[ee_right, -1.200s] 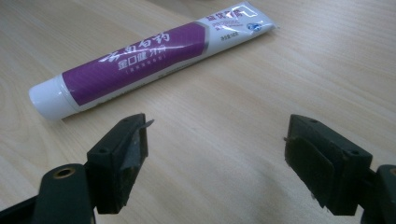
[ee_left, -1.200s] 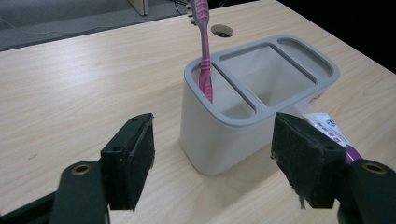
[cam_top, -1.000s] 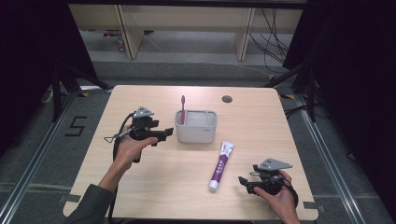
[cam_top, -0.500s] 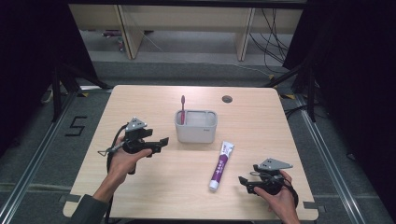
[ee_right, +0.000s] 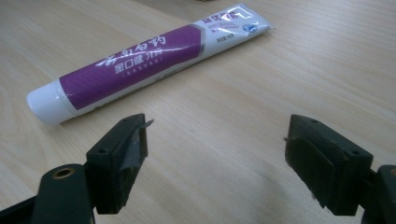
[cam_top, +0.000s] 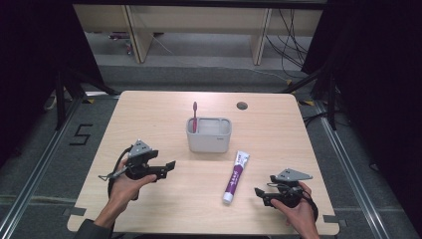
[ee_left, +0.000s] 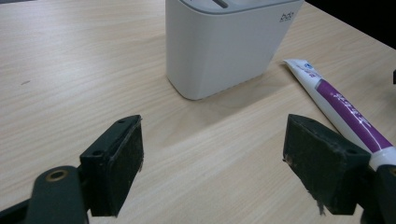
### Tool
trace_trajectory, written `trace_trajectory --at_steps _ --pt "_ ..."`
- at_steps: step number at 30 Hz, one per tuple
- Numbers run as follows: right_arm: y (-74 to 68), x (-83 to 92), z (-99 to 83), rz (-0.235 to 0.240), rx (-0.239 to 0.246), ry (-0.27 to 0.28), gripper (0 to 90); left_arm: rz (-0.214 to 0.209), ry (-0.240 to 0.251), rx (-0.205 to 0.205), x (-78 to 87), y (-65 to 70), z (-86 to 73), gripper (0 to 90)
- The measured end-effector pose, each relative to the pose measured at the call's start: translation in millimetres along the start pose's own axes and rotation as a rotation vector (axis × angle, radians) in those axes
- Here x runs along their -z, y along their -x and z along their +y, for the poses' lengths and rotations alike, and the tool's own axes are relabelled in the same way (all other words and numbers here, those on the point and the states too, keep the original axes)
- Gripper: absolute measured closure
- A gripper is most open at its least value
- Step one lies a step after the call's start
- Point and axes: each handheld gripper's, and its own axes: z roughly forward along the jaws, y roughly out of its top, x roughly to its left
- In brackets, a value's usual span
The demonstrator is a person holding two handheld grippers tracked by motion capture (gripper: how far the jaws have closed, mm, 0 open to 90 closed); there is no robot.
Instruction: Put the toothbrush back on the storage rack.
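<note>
The left gripper (cam_top: pixel 169 167) hovers at the near left, its jaws just opened wide with nothing between them — the white holder (cam_top: pixel 209 134) with the toothbrush (cam_top: pixel 194 115) sits mid-table. The right gripper (cam_top: pixel 259 192), apparently empty, gapes beside the toothpaste tube (cam_top: pixel 235 177).

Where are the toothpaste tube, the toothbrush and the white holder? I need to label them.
toothpaste tube (cam_top: pixel 235 177), high view, purple middle of the body.
toothbrush (cam_top: pixel 194 114), high view, red handle.
white holder (cam_top: pixel 209 143), high view, front wall.
</note>
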Motion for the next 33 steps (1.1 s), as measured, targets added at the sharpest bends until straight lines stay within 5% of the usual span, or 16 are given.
trace_trajectory --at_steps 2,3,6,15,20,33 --pt "-1.8 -0.4 -0.2 0.016 -0.032 -0.008 22.1 -0.001 -0.007 -0.001 3.4 0.2 -4.8 19.3" --pt "0.5 -0.5 0.0 0.007 -0.003 -0.001 22.1 0.007 -0.009 -0.002 5.4 0.8 -8.2 19.2" --pt "-1.8 -0.3 -0.3 0.016 -0.033 -0.007 22.1 -0.004 -0.013 0.000 8.3 2.0 -16.3 19.0" --pt "0.8 0.0 -0.5 0.014 -0.008 0.005 22.6 0.007 -0.021 -0.006 15.8 6.7 -39.4 17.9" --pt "-1.0 -0.4 -0.5 0.021 -0.040 0.008 22.7 0.009 -0.036 -0.018 17.4 9.0 -46.8 17.8" --pt "2.2 0.9 -0.7 0.011 -0.010 0.019 22.7 0.011 -0.036 -0.025 29.4 9.7 -65.0 16.7"
